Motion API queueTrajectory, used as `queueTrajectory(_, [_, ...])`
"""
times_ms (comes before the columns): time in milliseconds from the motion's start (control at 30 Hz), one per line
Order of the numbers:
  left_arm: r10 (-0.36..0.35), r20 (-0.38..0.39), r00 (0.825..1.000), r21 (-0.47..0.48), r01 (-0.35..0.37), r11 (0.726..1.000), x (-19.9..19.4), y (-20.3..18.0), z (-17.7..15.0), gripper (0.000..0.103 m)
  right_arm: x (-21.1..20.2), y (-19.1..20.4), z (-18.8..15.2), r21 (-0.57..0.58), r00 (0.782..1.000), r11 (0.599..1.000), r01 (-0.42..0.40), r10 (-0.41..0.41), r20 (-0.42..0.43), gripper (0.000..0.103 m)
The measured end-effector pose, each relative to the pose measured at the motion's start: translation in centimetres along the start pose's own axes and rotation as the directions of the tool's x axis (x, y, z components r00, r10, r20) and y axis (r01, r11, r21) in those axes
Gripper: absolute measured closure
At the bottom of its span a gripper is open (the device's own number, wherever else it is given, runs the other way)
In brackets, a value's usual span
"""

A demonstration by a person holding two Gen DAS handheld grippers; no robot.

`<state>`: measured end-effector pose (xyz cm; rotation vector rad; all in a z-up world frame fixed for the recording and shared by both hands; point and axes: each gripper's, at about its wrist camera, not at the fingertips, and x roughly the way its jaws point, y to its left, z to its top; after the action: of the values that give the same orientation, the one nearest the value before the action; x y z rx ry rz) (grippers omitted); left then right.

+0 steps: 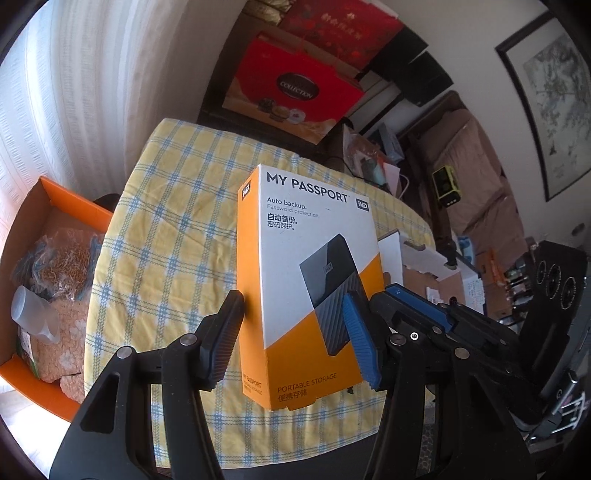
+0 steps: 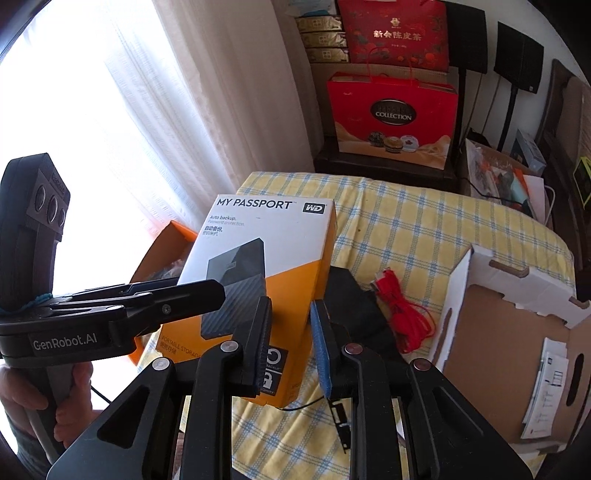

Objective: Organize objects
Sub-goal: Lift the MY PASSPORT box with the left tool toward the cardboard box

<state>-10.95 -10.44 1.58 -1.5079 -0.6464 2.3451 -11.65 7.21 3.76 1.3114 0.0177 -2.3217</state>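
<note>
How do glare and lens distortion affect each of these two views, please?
Right wrist view: the window at left is blown out white. Left wrist view: light is even, and the box print reads sharply. Both views: straight edges bow toward the dark round rim.

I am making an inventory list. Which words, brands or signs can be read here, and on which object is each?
"MY PASSPORT", "WD", "Auto backup.", "PORTABLE STORAGE": orange and white box.
"COLLECTION": red gift bag.
"新会陈皮茶": red gift box above it.
"GenRobot.AI": left gripper.
Sheets in the cardboard box: too small to read.
</note>
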Motion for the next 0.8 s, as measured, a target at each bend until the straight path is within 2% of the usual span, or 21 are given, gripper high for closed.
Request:
queueTrajectory(467, [-0.071, -0.066, 0.995, 0.114, 0.078, 0.990, 3.7, -10.0, -0.6, 0.051, -6.5, -7.8, -2.4, 0.088, 0.993, 0.991, 0.106, -0.109, 0.037, 0.082])
queueTrajectory(800, [-0.110, -0.129, 0.986, 0.162, 0.131, 0.978, 6.6, -15.5, -1.5, 0.051, -10.1, -12.7, -4.3, 0.160, 0.982, 0.972, 0.170, -0.181, 0.056, 0.082])
